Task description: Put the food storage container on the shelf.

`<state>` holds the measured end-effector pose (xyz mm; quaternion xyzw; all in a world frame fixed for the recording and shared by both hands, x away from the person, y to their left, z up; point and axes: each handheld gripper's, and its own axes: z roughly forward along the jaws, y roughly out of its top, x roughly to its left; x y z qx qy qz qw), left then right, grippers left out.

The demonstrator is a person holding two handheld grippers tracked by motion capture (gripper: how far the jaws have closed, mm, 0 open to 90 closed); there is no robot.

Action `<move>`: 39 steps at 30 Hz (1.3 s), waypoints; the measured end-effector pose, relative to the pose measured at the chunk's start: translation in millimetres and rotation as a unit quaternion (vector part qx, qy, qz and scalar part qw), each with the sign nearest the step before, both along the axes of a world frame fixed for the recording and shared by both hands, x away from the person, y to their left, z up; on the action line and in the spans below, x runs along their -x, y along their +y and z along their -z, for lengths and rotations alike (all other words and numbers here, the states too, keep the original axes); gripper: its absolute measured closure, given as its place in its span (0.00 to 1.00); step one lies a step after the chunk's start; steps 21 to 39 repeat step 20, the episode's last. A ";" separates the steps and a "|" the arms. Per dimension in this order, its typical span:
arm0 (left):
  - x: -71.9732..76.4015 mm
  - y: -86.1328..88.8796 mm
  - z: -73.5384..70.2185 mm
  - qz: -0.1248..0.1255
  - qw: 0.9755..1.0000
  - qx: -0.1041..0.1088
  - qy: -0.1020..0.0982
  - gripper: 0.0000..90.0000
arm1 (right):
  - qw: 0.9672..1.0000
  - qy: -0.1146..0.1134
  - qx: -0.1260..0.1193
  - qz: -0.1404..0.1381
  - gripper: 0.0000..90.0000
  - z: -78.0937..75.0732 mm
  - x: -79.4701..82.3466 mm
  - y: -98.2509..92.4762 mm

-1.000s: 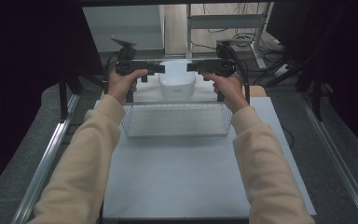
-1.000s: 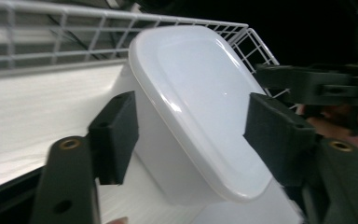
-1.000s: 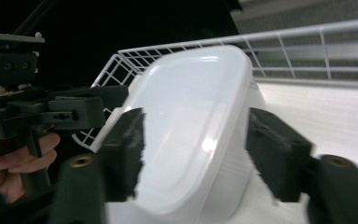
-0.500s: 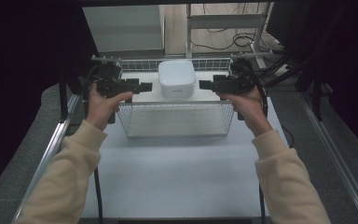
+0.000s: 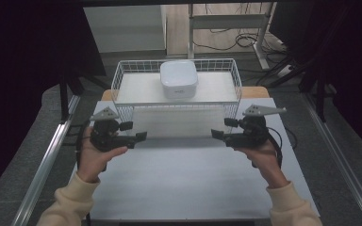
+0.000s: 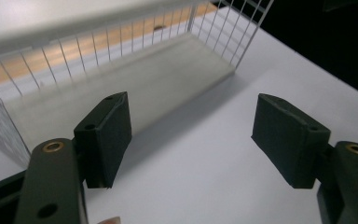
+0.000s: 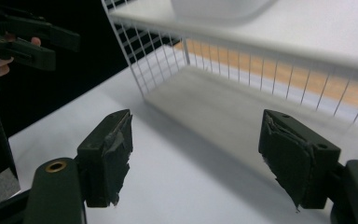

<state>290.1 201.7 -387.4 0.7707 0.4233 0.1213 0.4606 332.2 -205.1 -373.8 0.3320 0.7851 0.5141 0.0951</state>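
A white square box [image 5: 178,77] with rounded corners sits at the top centre of a white wire rack [image 5: 122,75] at the far side of the table. The box's lower edge [image 7: 219,7] also shows in the right gripper view. My left gripper [image 5: 133,132] hovers in front of the rack's left end, pointing right. My right gripper [image 5: 222,128] hovers in front of its right end, pointing left. The jaws of both have just been opening. In their own views the left gripper [image 6: 191,102] and right gripper [image 7: 198,119] stand open with nothing between the pads.
The white table top [image 5: 184,183] stretches from the rack to the near edge. Metal rails run along both sides of the table. Under the rack's upper shelf lies a shaded lower board [image 6: 135,79]. The left gripper [image 7: 23,39] shows at the right gripper view's top left.
Both hands have drawn away from the box on the rack, first outward, then toward the near side and down in front of the rack. The box stays on the rack.
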 end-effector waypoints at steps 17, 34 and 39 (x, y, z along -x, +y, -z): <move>20.7 2.6 64.2 -0.005 0.999 -0.013 0.048 0.29 | 0.999 0.018 0.038 0.029 0.26 65.4 32.0 -20.3; 21.3 4.6 67.0 -0.010 0.999 -0.010 0.052 0.28 | 0.998 -0.010 0.048 0.034 0.24 66.4 35.0 -18.3; 21.3 4.6 67.0 -0.010 0.999 -0.010 0.052 0.28 | 0.998 -0.010 0.048 0.034 0.24 66.4 35.0 -18.3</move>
